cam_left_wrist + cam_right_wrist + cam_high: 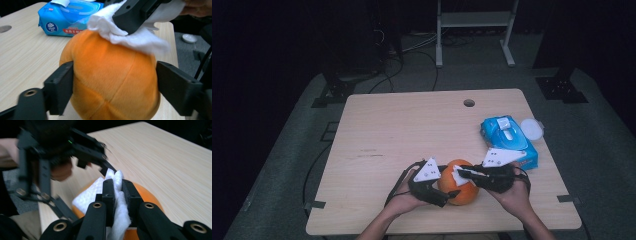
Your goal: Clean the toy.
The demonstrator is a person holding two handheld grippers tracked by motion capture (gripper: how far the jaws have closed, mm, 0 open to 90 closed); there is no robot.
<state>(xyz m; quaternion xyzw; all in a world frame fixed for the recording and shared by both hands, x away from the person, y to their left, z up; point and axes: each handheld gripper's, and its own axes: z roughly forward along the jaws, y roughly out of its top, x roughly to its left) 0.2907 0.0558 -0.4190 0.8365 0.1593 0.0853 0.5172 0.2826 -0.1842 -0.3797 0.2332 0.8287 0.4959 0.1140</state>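
- The left gripper [110, 85] held an orange plush pumpkin [110, 82] between its two black jaws, one jaw pressed to each flank of the toy, so the jaws stood fairly wide and were filled by it.
- In the high view the same left gripper [447, 192] lay at the near edge of the wooden table [387, 130], with the plush pumpkin [462, 192] sitting on the tabletop between its jaws and just ahead of the person's left hand [404, 200].
- The right gripper [117, 186] had its jaws drawn narrow, pinching a white wet wipe [117, 205] that bulged out above and below the pads.
- That wipe was pressed on the top of the pumpkin [147, 192], directly under the right jaws.
- In the left gripper view the wipe [135, 37] lay draped over the crown of the pumpkin, above and between the left jaws, with the right gripper [120, 28] coming down onto it from the upper right.
- In the high view the right gripper [458, 173] met the pumpkin from the right side, tips over its top, held by the right hand [517, 192].
- A blue pack of wet wipes [508, 140] lay flat on the table beyond the right gripper, apart from both sets of jaws; in the left gripper view the pack [70, 17] sat past the pumpkin, to the upper left of the jaws, its flip lid raised.
- A round white lid-like disc [532, 129] lay just beside the far right end of the pack.
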